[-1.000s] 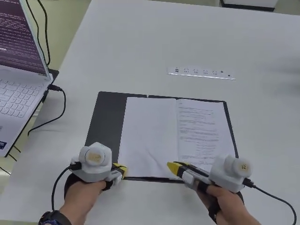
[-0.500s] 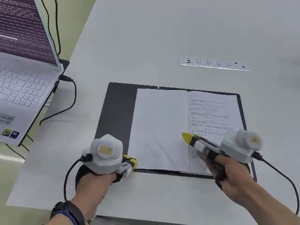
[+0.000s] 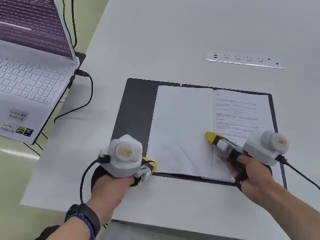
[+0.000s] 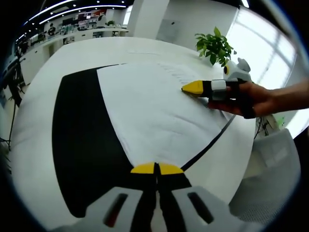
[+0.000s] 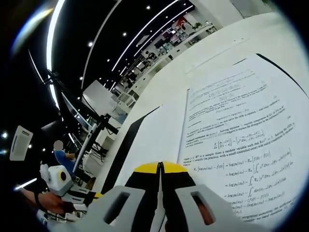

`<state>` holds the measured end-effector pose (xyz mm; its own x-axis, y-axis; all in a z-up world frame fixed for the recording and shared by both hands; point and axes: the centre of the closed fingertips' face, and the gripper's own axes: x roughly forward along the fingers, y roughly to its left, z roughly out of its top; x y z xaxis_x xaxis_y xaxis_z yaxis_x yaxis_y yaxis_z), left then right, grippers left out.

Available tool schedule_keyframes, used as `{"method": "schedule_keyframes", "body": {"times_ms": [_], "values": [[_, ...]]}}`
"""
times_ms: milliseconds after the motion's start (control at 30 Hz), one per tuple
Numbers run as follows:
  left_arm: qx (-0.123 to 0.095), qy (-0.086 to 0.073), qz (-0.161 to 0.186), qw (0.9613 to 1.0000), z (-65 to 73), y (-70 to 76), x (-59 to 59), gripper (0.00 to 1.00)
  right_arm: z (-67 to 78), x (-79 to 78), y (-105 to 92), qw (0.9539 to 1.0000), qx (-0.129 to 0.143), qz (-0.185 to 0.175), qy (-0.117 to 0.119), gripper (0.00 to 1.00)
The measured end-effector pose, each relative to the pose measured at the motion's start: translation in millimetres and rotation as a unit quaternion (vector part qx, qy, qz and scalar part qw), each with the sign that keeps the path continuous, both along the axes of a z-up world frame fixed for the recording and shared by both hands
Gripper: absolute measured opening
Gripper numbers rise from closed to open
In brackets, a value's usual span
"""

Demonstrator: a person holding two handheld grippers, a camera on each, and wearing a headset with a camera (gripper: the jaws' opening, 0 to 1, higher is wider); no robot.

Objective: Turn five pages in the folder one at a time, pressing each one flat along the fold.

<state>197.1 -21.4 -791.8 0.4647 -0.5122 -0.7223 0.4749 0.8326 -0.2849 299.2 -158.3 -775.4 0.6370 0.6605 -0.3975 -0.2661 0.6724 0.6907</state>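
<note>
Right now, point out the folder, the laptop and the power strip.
folder (image 3: 136, 107), head view, on its bare black left cover.
laptop (image 3: 32, 80), head view, on its keyboard.
power strip (image 3: 245, 59), head view, on its middle.

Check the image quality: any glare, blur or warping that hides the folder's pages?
Head view: even soft light, sharp, no glare on the folder; the printed page has lines too small to read. Left gripper view: fisheye bows the folder's edges, and the window is blown out white. Right gripper view: print is crisp up close; ceiling lights streak against a dark background.
</note>
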Motion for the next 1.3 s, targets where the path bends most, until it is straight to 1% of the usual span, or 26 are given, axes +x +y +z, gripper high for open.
{"method": "schedule_keyframes", "body": {"times_ms": [100, 233, 267, 400, 500, 567, 600, 833, 933, 1033, 1100, 1300], "values": [[-0.001, 0.0, 0.001, 1.0, 0.0, -0.1, 0.2, 0.0, 0.0, 3.0, 0.1, 1.0, -0.001, 0.002, -0.002, 0.0], [0.001, -0.002, 0.001, 1.0, -0.1, -0.4, -0.3, 0.0, 0.8, 13.3, 1.3, 1.0, 0.002, 0.002, -0.004, 0.0], [0.001, -0.003, 0.001, 1.0, -0.1, -0.2, -0.5, 0.0, 3.9, 15.1, 3.9, 1.0, 0.001, 0.002, -0.006, 0.0], [-0.002, -0.002, 0.006, 1.0, 0.0, 0.2, -0.5, 0.0, 7.5, 25.4, 6.4, 0.9999, -0.001, -0.002, -0.011, 0.0], [-0.003, -0.001, 0.008, 1.0, 0.3, 0.7, -0.5, 0.0, 12.2, 31.6, 10.3, 0.9999, 0.003, -0.005, -0.014, 0.0], [-0.005, -0.001, 0.009, 0.9999, 0.3, 0.8, -0.6, 0.0, 14.1, 38.3, 11.1, 0.9998, -0.002, -0.009, -0.018, 0.0], [-0.005, 0.0, 0.01, 0.9999, 0.4, 0.9, -0.6, 0.0, 13.9, 42.6, 10.6, 0.9997, -0.006, -0.014, -0.018, 0.0], [-0.006, 0.0, 0.014, 0.9999, 0.3, 1.6, -1.4, 0.0, 14.6, 65.3, 7.9, 0.999, 0.002, -0.04, -0.017, 0.0], [-0.007, 0.001, 0.015, 0.9999, 0.1, 2.0, -1.6, 0.0, 15.1, 72.0, 7.0, 0.9984, 0.011, -0.054, -0.016, 0.0], [-0.008, 0.0, 0.014, 0.9999, 0.1, 2.3, -2.4, 0.0, 14.3, 78.2, 6.5, 0.9981, 0.011, -0.059, -0.017, 0.0], [-0.007, 0.0, 0.013, 0.9999, 0.0, 2.5, -2.8, 0.0, 15.4, 83.3, 6.4, 0.9975, 0.016, -0.067, -0.017, 0.0], [-0.004, 0.0, 0.015, 0.9999, -0.1, 2.8, -3.5, 0.0, 19.0, 91.3, 5.4, 0.9944, 0.039, -0.097, -0.012, 0.0]]}}
